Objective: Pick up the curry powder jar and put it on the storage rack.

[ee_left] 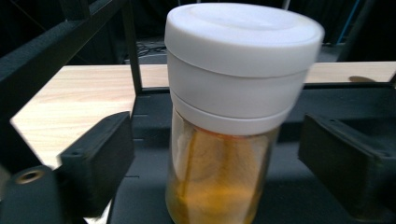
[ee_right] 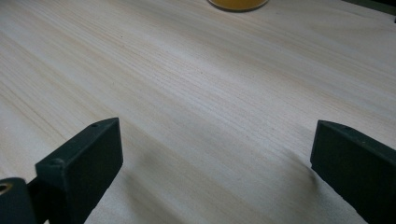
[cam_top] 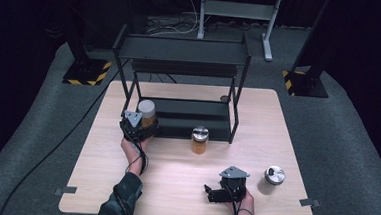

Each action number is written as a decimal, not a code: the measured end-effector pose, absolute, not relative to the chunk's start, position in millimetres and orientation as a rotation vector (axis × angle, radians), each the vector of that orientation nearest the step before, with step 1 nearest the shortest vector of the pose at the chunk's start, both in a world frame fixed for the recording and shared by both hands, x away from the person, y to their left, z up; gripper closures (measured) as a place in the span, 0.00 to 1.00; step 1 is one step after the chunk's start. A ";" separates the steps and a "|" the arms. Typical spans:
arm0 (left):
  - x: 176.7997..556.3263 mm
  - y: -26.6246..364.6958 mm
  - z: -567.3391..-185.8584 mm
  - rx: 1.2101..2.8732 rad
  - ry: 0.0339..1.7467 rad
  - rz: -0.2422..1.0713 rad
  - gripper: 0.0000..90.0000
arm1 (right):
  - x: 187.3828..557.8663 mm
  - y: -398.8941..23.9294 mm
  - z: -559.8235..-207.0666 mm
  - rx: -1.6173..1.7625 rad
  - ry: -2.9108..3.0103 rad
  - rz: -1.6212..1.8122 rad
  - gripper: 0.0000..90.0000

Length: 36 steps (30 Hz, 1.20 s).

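Three jars stood in a dim room, seen from above, on and around a pale wooden bench [cam_top: 184, 172]. A black metal rack [cam_top: 179, 87] sat at the bench's far side, its low shelf [cam_top: 187, 120] level with the bench top. On the left end of that shelf stood the white-lid jar [cam_top: 147, 114], upright, with amber contents; its long axis ran straight up. A second jar [cam_top: 200, 140], with a metal lid, stood on the bench just in front of the rack, and a third jar [cam_top: 273, 178] stood near the right edge.

The left gripper [cam_top: 138, 126] was by far the nearer to the white-lid jar: it lay just in front of it, at the shelf's front edge, pointing toward the rack. In the left gripper view the jar [ee_left: 238, 116] stood between the two black fingers [ee_left: 100, 154], with clear gaps on both sides. The fingers were released; they touched nothing, and the jar rested on the shelf by itself. The likely next move was a straight pull back toward the person, and the gaps left room for that.

The right gripper [cam_top: 218, 194] rested well apart, near the bench's front edge. Its fingers [ee_right: 84, 158] were spread wide over bare wood and were empty.
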<state>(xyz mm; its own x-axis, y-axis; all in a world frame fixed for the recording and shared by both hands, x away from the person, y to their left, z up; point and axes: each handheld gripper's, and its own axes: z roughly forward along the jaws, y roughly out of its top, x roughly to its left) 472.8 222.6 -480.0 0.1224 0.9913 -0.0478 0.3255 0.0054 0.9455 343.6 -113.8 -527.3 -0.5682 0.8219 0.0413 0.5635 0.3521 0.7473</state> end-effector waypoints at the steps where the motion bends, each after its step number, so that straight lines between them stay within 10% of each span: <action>1: 471.2 223.0 -479.6 1.493 1.358 0.913 0.08 | 343.6 -113.8 -527.4 1.221 2.280 1.053 0.02; 36: 381.0 303.8 -516.9 1.892 1.496 0.617 0.00 | 344.0 -112.9 -527.6 1.220 2.286 1.037 0.02</action>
